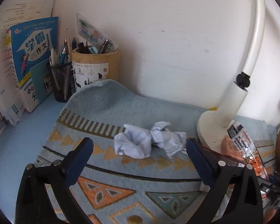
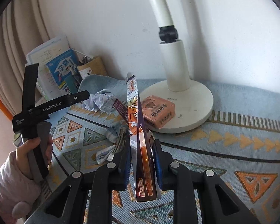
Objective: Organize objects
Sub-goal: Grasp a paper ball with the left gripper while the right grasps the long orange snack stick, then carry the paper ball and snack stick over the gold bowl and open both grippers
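Note:
A crumpled ball of pale paper (image 1: 149, 141) lies on the patterned blue mat (image 1: 112, 179). My left gripper (image 1: 139, 143) stands wide open just in front of it, one blue pad on each side, and neither pad touches the paper. In the right wrist view the same paper (image 2: 100, 100) lies beyond the left gripper (image 2: 58, 81), which a hand (image 2: 37, 149) holds. My right gripper (image 2: 141, 147) is shut on a long flat orange-and-dark pen package (image 2: 134, 100), held on edge above the mat. That package (image 1: 240, 140) shows at the right of the left wrist view.
A white desk lamp (image 2: 196, 100) stands at the back right, a small orange box (image 2: 158, 112) leaning on its base. A black mesh pen cup (image 1: 62, 82), a tan pen holder (image 1: 97, 65) and upright books (image 1: 33, 56) fill the back left corner. Checked crumpled paper (image 2: 112, 140) lies by the right gripper.

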Tool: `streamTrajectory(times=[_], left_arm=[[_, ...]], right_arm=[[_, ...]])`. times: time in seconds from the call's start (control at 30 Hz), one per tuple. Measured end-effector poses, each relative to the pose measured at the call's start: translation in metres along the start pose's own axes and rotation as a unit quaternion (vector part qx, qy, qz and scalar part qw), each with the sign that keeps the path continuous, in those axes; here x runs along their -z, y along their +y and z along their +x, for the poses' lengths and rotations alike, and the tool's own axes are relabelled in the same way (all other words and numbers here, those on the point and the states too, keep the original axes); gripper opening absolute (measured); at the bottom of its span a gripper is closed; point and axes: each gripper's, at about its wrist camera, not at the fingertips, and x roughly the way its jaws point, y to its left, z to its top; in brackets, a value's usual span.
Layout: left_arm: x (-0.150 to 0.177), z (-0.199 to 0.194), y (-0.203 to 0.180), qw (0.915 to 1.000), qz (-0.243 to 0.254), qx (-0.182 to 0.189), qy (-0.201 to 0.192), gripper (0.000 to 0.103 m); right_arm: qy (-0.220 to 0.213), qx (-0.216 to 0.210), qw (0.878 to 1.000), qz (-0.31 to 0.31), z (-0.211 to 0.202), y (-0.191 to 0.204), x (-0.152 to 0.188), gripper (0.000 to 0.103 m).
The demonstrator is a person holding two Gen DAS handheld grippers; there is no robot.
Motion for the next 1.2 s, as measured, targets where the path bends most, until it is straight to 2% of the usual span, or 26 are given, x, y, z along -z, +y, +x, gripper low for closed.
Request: streamTrajectory(times=[0.1,0.2,0.23,0.27,0.3,0.33,0.37,0.4,0.5,0.63,0.73,0.8,0.83,0.93,1.0,1.2], left_arm=[[0.002,0.019,0.005,0.9997,0.009,-0.006,0.021,0.100],[0.002,0.035,0.004,0.9984,0.019,-0.023,0.049,0.100],[0.002,0.042,0.005,0.9976,0.014,-0.018,0.065,0.100],[0.001,0.041,0.009,0.9981,0.002,-0.002,0.062,0.098],[0.001,0.042,0.013,0.9981,-0.006,0.013,0.059,0.079],[0.002,0.044,0.017,0.9975,-0.018,0.023,0.065,0.050],[0.003,0.047,0.020,0.9965,-0.026,0.025,0.076,0.045],[0.004,0.050,0.024,0.9954,-0.037,0.030,0.084,0.047],[0.004,0.044,0.029,0.9958,-0.050,0.033,0.069,0.046],[0.007,0.029,0.036,0.9960,-0.070,0.046,0.033,0.046],[0.008,0.020,0.040,0.9954,-0.075,0.060,0.009,0.046],[0.009,0.017,0.038,0.9956,-0.070,0.061,0.003,0.046],[0.009,0.017,0.037,0.9958,-0.067,0.063,0.004,0.046],[0.010,0.021,0.032,0.9958,-0.061,0.067,0.014,0.046],[0.010,0.021,0.031,0.9960,-0.057,0.067,0.013,0.046],[0.011,0.007,0.022,0.9972,-0.036,0.063,-0.020,0.046]], right_arm=[[0.008,-0.001,1.000,0.011,0.003,-0.003,0.000,0.022],[0.013,0.006,1.000,0.008,0.004,-0.001,0.001,0.027],[0.013,0.010,1.000,0.006,0.004,0.000,0.001,0.034],[0.011,0.013,1.000,0.005,0.003,0.000,0.001,0.043],[0.007,0.014,1.000,0.004,0.002,0.001,0.001,0.049],[0.001,0.016,1.000,0.002,-0.001,0.002,0.001,0.055],[-0.006,0.018,1.000,-0.001,-0.003,0.003,0.002,0.060],[-0.012,0.019,1.000,-0.005,-0.005,0.004,0.002,0.060],[-0.018,0.021,0.999,-0.022,-0.008,0.011,0.003,0.060],[-0.006,0.025,0.998,-0.062,-0.002,0.025,0.004,0.060],[0.019,0.049,0.995,-0.079,0.010,0.031,0.004,0.060],[0.051,0.066,0.993,-0.079,0.021,0.030,0.004,0.051],[0.067,0.072,0.992,-0.077,0.026,0.029,0.006,0.030],[0.052,0.056,0.994,-0.078,0.019,0.028,0.006,0.020],[0.041,0.056,0.995,-0.076,0.016,0.026,0.005,0.019],[-0.020,0.003,1.000,-0.021,-0.015,0.013,0.006,0.016]])
